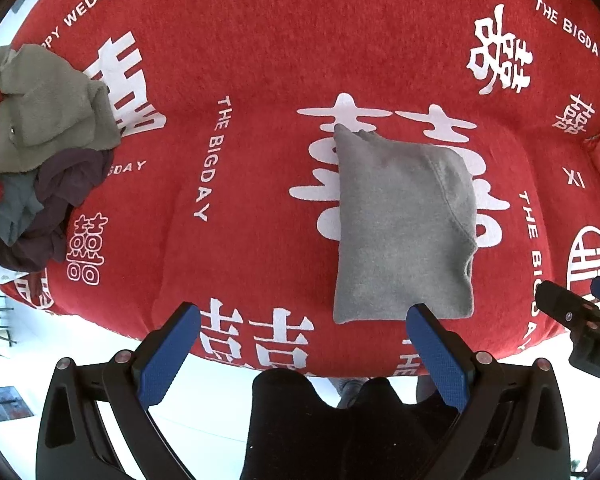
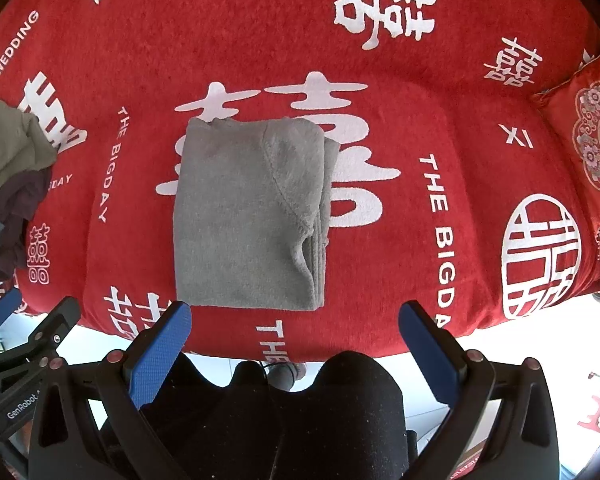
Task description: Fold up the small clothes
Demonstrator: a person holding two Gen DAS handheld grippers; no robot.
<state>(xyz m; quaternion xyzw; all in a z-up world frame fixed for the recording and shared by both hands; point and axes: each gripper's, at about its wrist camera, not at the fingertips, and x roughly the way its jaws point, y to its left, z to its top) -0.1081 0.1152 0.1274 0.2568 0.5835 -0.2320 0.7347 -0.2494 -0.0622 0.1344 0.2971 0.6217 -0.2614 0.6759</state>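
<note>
Left hand-held gripper [image 1: 302, 314] released, holding nothing; right hand-held gripper [image 2: 294, 310] likewise spread and bare. Grey folded garment [image 2: 244, 212] lying flat mid-bed on red blanket [image 2: 440, 80], just beyond the fingertips; probably soft, light, limp fleece; best pinched at near hem corners; unfolded pile [image 1: 36, 152] far left.

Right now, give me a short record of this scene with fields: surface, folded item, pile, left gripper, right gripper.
surface: red blanket with white lettering
folded item: grey garment, folded into a rectangle, lying flat near the front edge
pile: unfolded clothes heaped at the left
left gripper: open, holding nothing
right gripper: open, holding nothing
</note>
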